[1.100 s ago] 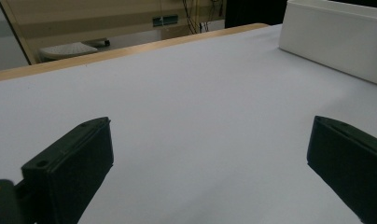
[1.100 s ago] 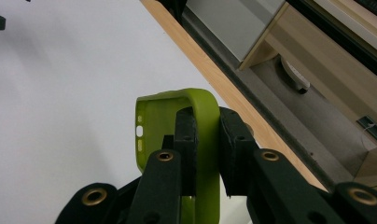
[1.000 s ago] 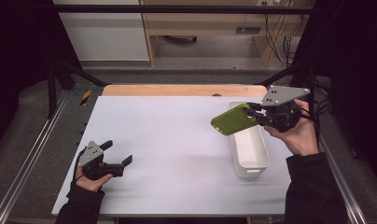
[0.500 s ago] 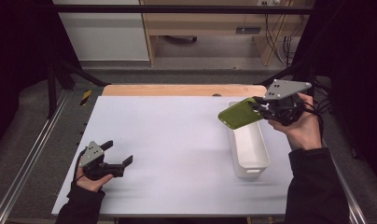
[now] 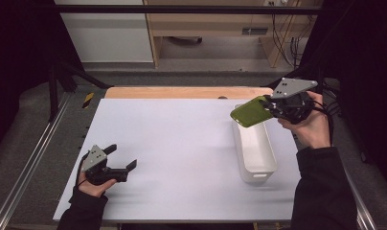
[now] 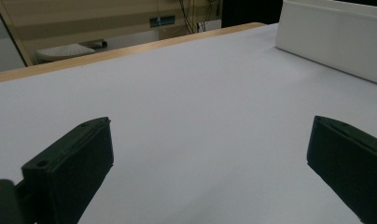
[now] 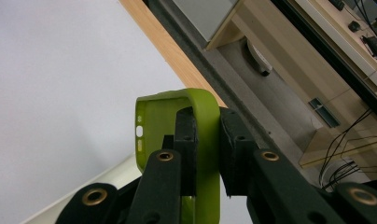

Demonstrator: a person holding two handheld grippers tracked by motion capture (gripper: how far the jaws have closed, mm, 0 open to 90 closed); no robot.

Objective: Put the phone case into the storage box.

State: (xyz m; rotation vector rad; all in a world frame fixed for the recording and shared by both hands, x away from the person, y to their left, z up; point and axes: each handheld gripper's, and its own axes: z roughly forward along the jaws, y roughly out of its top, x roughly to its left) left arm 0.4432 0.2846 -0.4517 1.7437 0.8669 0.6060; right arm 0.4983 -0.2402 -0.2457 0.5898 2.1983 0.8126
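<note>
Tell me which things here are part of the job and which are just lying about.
In the job:
- green phone case, clamped in the right gripper
- white bin, just below the case

Lying about:
- left gripper, open and idle on the white mat
- yellow-black item on the floor beyond the table's left corner

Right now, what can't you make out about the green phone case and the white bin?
- Inside of the white bin: in the high view the green phone case covers its far end; the left gripper view shows just an outer wall.
- Phone case: in the right gripper view the right claw covers its lower half, clamped on its rim.
- Case markings: too small to read.
</note>
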